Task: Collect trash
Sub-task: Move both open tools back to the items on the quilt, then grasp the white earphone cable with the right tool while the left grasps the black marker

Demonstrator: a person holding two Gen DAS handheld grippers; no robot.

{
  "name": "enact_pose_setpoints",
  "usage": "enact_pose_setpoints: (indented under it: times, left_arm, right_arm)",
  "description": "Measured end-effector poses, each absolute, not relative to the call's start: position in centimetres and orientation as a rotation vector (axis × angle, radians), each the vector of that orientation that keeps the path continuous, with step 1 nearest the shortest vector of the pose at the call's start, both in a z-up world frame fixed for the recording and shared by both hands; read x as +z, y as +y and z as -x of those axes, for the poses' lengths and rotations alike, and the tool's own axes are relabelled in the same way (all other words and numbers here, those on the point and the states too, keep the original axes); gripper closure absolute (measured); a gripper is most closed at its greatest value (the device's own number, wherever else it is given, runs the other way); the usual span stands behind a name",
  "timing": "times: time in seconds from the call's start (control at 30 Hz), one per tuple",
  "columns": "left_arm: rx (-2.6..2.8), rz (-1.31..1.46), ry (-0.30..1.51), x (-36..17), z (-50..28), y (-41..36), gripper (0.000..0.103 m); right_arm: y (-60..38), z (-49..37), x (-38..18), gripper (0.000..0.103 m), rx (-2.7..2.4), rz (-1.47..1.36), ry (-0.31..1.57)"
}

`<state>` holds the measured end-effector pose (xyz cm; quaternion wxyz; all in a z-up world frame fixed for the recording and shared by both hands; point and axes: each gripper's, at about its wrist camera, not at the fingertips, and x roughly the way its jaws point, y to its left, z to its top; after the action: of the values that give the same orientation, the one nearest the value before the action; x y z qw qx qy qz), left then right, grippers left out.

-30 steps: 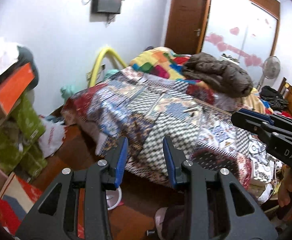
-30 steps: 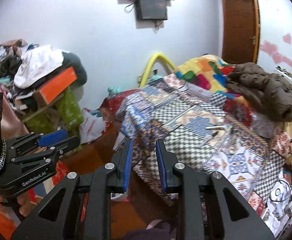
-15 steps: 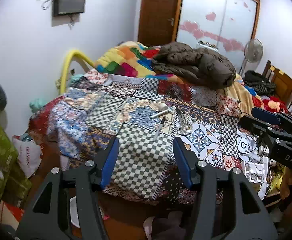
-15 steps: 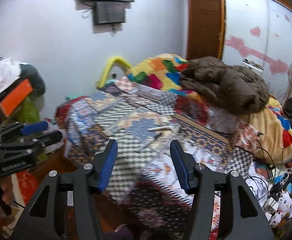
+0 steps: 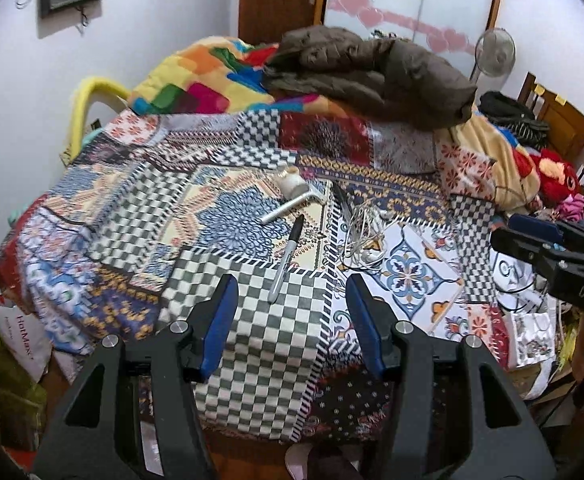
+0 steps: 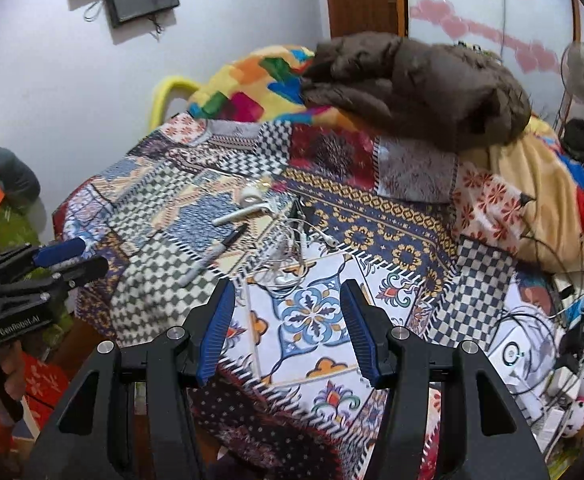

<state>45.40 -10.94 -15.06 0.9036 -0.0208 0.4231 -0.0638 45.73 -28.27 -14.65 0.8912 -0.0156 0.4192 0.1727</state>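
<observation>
Blue-padded left gripper [image 5: 290, 320] and right gripper [image 6: 288, 326] tilt down over the bed [image 5: 252, 360], jaws apart, holding nothing; marker [image 5: 286, 256] at twelve o'clock.

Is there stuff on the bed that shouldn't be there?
Yes. A black marker, a silver metal handle, a small white roll and a tangle of white cables lie loose on the patchwork bedspread, odd things for a bed.

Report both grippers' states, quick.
Left gripper: open, nothing between its jaws, which have just been opening.
Right gripper: open, empty too, jaws also just been opening.
</observation>
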Motion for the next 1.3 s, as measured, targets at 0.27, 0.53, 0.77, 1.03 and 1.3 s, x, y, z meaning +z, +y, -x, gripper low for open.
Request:
enact_pose_setpoints:
  times: [0.27, 0.53, 0.77, 1.03, 1.3]
  left_arm:
    - [-0.145, 0.066, 0.938, -20.6, -50.4, -11.0, 0.048]
    - [-0.157, 0.084, 0.974, -24.6, -53.8, -10.8, 0.048]
    - [-0.166, 0.071, 0.973, -26.3, -55.8, -11.1, 0.058]
    - [-0.183, 0.076, 0.989, -27.4, -57.4, -12.3, 0.076]
    - [-0.153, 0.043, 0.978, -27.7, -57.4, -13.3, 0.082]
  right_arm:
    - [-27.8, -51.5, -19.5, 0.052, 0.401, -0.066, 0.958]
    - [-25.8, -55.9, -23.7, 0.052, 0.417, -0.165, 1.026]
    - [-25.1, -58.0, -26.0, 0.054, 0.364, -0.161, 1.026]
    - [-25.5, -57.9, -25.7, 0.095, 0.4, -0.119, 0.989]
    - [-27.5, -56.1, -24.7, 0.097, 0.377, -0.132, 0.976]
